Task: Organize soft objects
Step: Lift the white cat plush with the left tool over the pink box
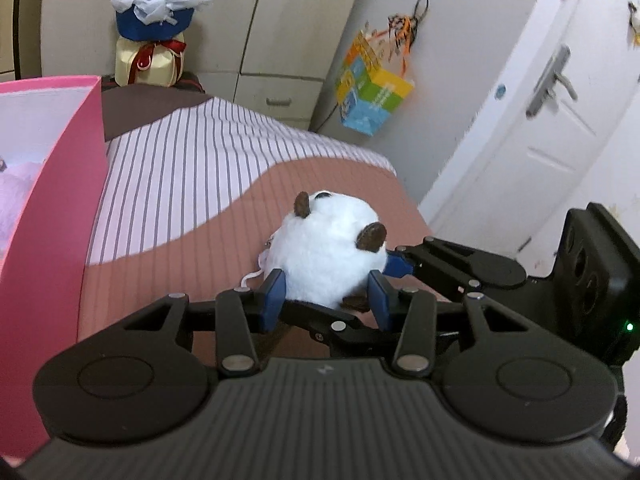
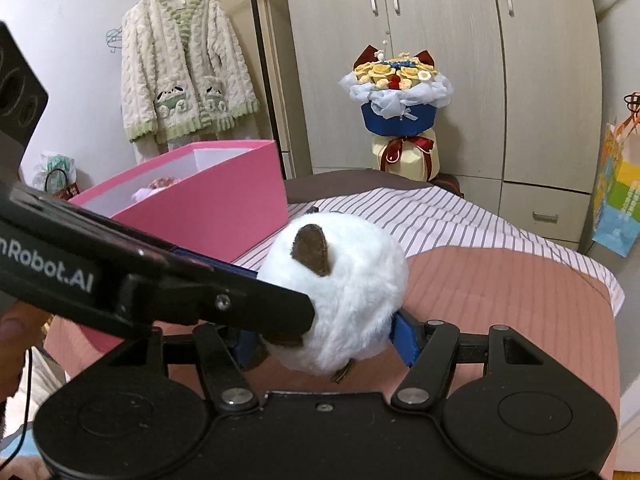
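A round white plush toy (image 1: 326, 250) with brown ears is held above the bed by both grippers. My left gripper (image 1: 326, 294) is shut on its lower part, blue pads pressing either side. My right gripper (image 2: 324, 334) is shut on the same plush toy (image 2: 344, 292); it reaches in from the right in the left wrist view, and the left gripper's arm crosses in front from the left in the right wrist view. A pink box (image 2: 208, 200) stands open on the bed to the left, with a pale purple soft item (image 2: 146, 192) inside.
The bed (image 1: 192, 184) has a striped and salmon cover. A flower bouquet (image 2: 400, 108) stands at the bed's far end before the wardrobe (image 2: 460, 60). A fleece jacket (image 2: 184, 68) hangs on the left wall. A colourful bag (image 1: 372, 88) hangs by the door (image 1: 552, 112).
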Demonstrator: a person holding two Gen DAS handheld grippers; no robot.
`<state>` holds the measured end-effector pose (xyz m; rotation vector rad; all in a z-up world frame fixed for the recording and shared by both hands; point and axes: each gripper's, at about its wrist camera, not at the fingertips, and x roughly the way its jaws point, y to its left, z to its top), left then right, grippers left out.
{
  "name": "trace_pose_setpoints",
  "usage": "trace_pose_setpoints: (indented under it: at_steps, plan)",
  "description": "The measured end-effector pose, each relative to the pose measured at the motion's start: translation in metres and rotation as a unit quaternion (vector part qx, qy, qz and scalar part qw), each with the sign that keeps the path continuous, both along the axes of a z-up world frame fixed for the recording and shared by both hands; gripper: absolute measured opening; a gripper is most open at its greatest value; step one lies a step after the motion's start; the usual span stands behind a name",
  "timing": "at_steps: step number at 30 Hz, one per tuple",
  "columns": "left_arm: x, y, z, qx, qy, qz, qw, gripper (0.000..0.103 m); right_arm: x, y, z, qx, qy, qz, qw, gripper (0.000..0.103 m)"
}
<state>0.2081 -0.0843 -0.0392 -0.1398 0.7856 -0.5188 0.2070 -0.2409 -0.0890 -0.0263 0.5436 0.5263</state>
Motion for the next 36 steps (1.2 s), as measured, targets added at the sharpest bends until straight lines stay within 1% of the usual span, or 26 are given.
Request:
trace_pose_setpoints:
  at_steps: [7,10,13,16,18,20,23,26,32,36]
  plan:
    - [-0.027,0.011,0.003,0.027,0.006,-0.024,0.9993,0.043,-0.028,0.017,0.004,-0.009,0.017,-0.013,1.0,0.07]
    - [-0.034,0.02,0.004,0.024,0.027,-0.033,0.9988,0.043,-0.038,0.026,0.008,-0.016,0.045,-0.015,0.999,0.07]
    - [-0.039,0.03,0.004,0.014,0.043,-0.041,0.9981,0.043,-0.048,0.032,0.01,-0.026,0.053,-0.009,0.998,0.07]
    - [-0.046,0.04,0.008,0.005,0.054,-0.046,0.9975,0.043,-0.055,0.035,0.013,-0.015,0.069,-0.011,0.997,0.07]
    - [-0.049,0.045,0.01,-0.002,0.067,-0.052,0.9964,0.043,-0.062,0.039,0.017,-0.017,0.076,-0.009,0.997,0.07]
    - [-0.054,0.053,0.014,-0.01,0.076,-0.059,0.9953,0.044,-0.068,0.045,0.022,-0.028,0.08,0.0,0.996,0.07]
    - [-0.064,0.063,0.023,-0.013,0.08,-0.065,0.9946,0.045,-0.079,0.053,0.033,-0.037,0.081,0.018,0.996,0.07]
    - [-0.073,0.074,0.034,-0.026,0.086,-0.055,0.9944,0.044,-0.084,0.061,0.045,-0.044,0.082,0.04,0.995,0.07]
    - [-0.094,0.095,0.064,-0.024,0.086,-0.042,0.9951,0.044,-0.095,0.081,0.077,-0.06,0.08,0.085,0.991,0.07]
    - [-0.106,0.113,0.076,-0.022,0.089,-0.027,0.9955,0.044,-0.103,0.099,0.091,-0.069,0.081,0.107,0.989,0.07]
